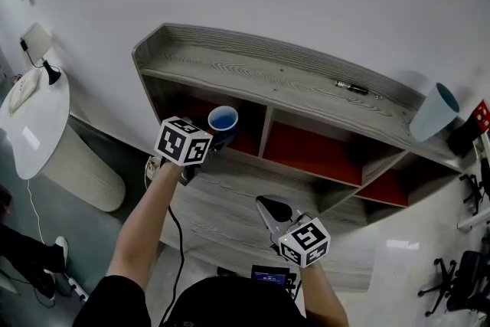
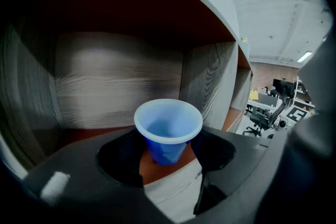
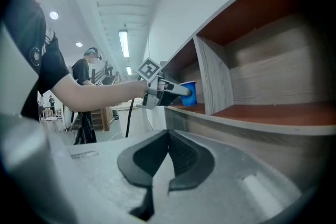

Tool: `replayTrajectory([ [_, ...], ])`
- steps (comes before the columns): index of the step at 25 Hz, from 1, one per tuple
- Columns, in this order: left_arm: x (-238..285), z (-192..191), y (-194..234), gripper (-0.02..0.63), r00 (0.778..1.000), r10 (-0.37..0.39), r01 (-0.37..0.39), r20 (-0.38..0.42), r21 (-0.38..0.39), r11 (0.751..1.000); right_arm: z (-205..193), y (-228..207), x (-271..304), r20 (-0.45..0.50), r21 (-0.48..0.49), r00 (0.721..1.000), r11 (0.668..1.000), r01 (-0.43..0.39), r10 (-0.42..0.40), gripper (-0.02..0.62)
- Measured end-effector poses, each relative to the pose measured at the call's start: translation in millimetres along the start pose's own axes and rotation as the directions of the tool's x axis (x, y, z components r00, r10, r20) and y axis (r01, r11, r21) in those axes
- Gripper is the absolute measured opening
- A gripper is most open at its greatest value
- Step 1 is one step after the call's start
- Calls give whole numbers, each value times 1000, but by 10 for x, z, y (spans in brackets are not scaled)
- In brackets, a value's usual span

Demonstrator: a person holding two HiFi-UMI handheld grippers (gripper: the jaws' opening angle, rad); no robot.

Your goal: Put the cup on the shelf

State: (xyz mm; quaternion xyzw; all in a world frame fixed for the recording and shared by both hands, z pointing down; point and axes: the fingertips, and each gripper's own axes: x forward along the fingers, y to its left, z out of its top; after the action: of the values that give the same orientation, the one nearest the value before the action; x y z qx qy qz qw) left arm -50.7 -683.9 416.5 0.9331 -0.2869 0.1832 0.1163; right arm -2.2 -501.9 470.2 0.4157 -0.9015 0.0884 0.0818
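We see the left arm [image 1: 145, 222] stretched well forward, forearm bare and nearly straight, carrying the left gripper [image 1: 214, 137] up to the mouth of the leftmost compartment [image 2: 105, 81] of the grey wooden shelf [image 1: 253, 69]. The gripper points slightly downward into that opening, its marker cube [image 1: 184, 142] turned up toward us. Its jaws stand fairly wide and clasp the blue cup [image 2: 168, 128] by the body just under the rim. The cup is upright with its mouth open upward, at the front edge of the compartment over the red floor [image 1: 246, 138]. We cannot tell whether its base touches that floor. A black cable [image 1: 176, 241] hangs below the left wrist.

The right arm is bent and kept close to the body. The right gripper [image 3: 168, 134] is low, well apart from the cup, in front of the lower grey board [image 1: 230, 203] and aimed toward the shelf. Its jaws are pressed together with nothing between them.

On the shelf's top board, at the far right end, we see a pale cup [image 1: 433, 112] lying tilted. A round white table [image 1: 38, 126] stands to the left of the shelf.
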Motion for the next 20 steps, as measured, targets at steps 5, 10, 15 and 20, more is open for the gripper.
replayTrajectory([
  [5,146,-26,45,290,999,6,-6,-31,11,1000,-35,-71,-28,-7,8,1000,1000,23,-23,-3],
  [10,230,0,62,295,999,20,-19,-35,28,999,-59,-125,-61,-8,16,999,999,39,-39,-3],
  [15,280,17,94,302,999,38,-37,-30,38,999,-77,-166,-82,-7,28,999,998,48,-48,-3],
  [20,278,24,113,313,999,47,-46,-14,35,998,-80,-202,-91,-4,36,999,998,51,-51,-3],
])
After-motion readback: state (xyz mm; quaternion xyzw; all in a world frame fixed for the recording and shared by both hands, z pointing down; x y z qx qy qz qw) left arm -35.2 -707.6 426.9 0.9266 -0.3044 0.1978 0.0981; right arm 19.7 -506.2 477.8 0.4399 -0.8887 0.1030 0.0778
